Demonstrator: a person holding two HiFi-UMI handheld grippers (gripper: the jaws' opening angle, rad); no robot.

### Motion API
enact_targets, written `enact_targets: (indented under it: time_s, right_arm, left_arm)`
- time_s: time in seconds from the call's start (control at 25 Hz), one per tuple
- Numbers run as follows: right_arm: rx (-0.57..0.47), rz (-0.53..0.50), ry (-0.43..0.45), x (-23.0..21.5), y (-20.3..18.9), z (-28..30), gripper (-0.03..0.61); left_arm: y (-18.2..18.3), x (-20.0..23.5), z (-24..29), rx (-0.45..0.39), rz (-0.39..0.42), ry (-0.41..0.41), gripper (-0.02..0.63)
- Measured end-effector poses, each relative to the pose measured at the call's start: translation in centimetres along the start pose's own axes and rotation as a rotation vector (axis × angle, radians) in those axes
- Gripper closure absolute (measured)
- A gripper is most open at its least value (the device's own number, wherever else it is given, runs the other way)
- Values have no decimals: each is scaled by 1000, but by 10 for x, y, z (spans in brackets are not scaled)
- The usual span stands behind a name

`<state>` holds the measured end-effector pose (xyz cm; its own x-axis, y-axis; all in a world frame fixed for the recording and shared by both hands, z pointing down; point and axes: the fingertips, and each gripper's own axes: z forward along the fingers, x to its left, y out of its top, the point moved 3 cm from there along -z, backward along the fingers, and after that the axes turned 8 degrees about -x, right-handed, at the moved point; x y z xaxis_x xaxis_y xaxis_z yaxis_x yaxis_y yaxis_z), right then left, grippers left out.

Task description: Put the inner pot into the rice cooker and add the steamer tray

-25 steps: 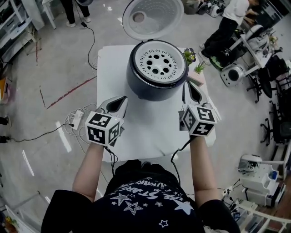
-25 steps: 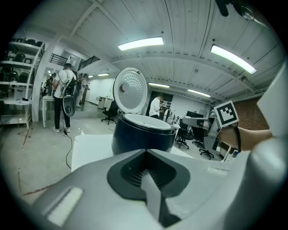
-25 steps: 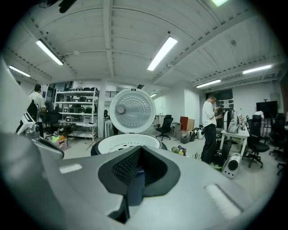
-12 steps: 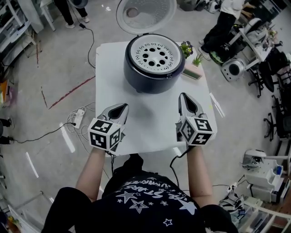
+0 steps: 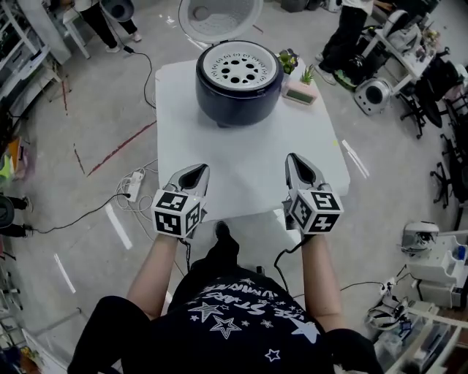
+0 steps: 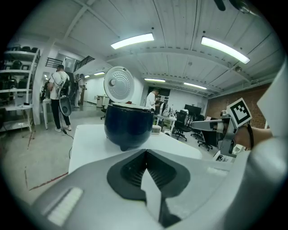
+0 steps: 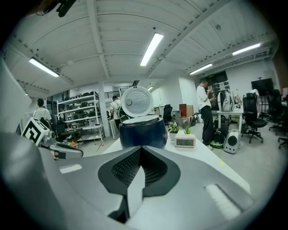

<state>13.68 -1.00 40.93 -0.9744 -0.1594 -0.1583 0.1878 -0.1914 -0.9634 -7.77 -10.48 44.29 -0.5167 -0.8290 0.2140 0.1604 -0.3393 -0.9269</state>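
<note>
The dark blue rice cooker [image 5: 238, 86] stands at the far end of the white table [image 5: 248, 168], its round lid [image 5: 219, 16] tipped open behind it. A white steamer tray [image 5: 239, 61] with holes lies in its mouth; the inner pot is hidden beneath. My left gripper [image 5: 197, 172] and right gripper [image 5: 295, 162] hover over the table's near edge, well short of the cooker, both shut and empty. In the left gripper view the cooker [image 6: 128, 126] sits ahead of the closed jaws [image 6: 146, 153]. The right gripper view shows the cooker [image 7: 143, 131] beyond its closed jaws [image 7: 140, 150].
A small digital clock [image 5: 300, 92] and little potted plants [image 5: 287, 61] sit right of the cooker. A power strip [image 5: 134, 184] and cables lie on the floor at left. People stand at the back, with office chairs and equipment [image 5: 374, 93] to the right.
Both grippers have drawn back from beside the cooker toward the table's near edge. The cooker and tray have not moved on the table.
</note>
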Motion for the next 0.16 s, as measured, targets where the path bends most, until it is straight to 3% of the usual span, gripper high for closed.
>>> enact_targets:
  time_s: [0.16]
  right_arm:
    - [11,15,-2,1,-7,-27,551]
  left_arm:
    - [-8,-21,-20,-5,-26,-2,601]
